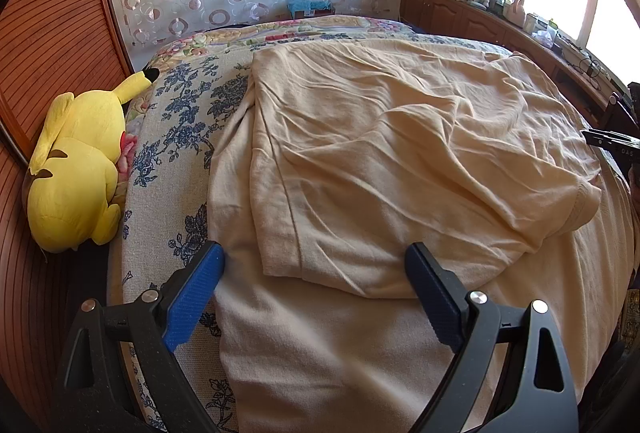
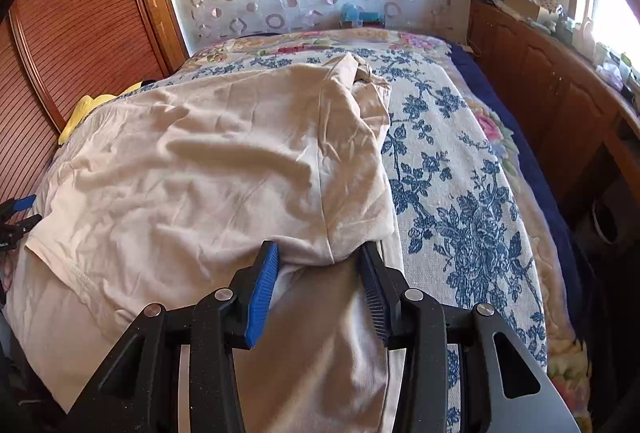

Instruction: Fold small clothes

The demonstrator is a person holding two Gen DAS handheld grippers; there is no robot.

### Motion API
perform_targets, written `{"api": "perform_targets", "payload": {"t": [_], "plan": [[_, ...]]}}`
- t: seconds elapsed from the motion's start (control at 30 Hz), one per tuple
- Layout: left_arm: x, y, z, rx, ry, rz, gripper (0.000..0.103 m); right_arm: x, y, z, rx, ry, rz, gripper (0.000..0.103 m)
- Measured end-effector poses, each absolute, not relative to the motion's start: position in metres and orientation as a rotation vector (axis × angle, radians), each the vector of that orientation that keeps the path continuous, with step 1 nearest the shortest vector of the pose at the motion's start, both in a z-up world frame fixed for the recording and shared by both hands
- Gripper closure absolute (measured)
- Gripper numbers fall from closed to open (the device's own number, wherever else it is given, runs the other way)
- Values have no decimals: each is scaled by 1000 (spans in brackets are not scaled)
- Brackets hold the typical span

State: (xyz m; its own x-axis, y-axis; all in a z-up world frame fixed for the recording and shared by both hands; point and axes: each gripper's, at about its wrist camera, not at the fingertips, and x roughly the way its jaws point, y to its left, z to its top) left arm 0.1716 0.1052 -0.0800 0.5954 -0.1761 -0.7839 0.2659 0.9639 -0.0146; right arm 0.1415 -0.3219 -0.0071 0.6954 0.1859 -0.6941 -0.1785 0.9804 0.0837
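A cream shirt lies wrinkled on the flowered bedspread, one side folded over the body. My left gripper hovers wide open over the shirt's near left edge, and neither pad presses the cloth. In the right wrist view the same shirt shows a folded sleeve edge bulging between the blue pads of my right gripper. Its jaws stand partly open around that fold without pinching it. The right gripper's black tip shows at the far right of the left wrist view. The left one shows at the left edge of the right wrist view.
A yellow plush toy lies at the bed's left side against a slatted wooden panel. A low wooden cabinet cluttered on top runs along the right under a bright window. Bare blue-flowered bedspread lies right of the shirt.
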Motion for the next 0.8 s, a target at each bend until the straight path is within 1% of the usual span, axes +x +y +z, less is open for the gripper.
{"api": "perform_targets", "payload": {"t": [0.07,0.13,0.27,0.33,0.4,0.43,0.47,0.5,0.53,0.57,0.63,0.73,0.8], "plan": [[172,106,-80,108,898,-257,11,139,-316,-9,-26,755,195,59],[172,106,-80,108,897,-257,11,137,-307,-13,-80,740,186,57],[172,106,-80,109,898,-256,11,140,-305,-15,-76,743,205,52],[171,106,-80,108,897,-254,11,139,-305,-15,-83,743,203,52],[172,106,-79,93,895,-253,14,139,-305,-15,-81,743,205,52],[172,107,-77,78,888,-257,21,139,-305,-15,-78,743,206,52],[171,108,-75,61,879,-262,33,139,-304,-16,-78,742,207,52],[171,109,-72,49,872,-268,39,139,-305,-16,-78,742,206,52],[170,110,-70,40,868,-273,48,139,-305,-16,-78,742,206,52],[170,110,-68,34,862,-277,54,139,-305,-16,-78,742,206,52],[171,107,-70,48,879,-278,58,139,-306,-16,-78,742,207,52],[172,103,-72,86,882,-259,58,139,-306,-16,-78,742,206,52],[169,100,-69,123,868,-238,71,138,-307,-15,-80,741,204,54]]}}
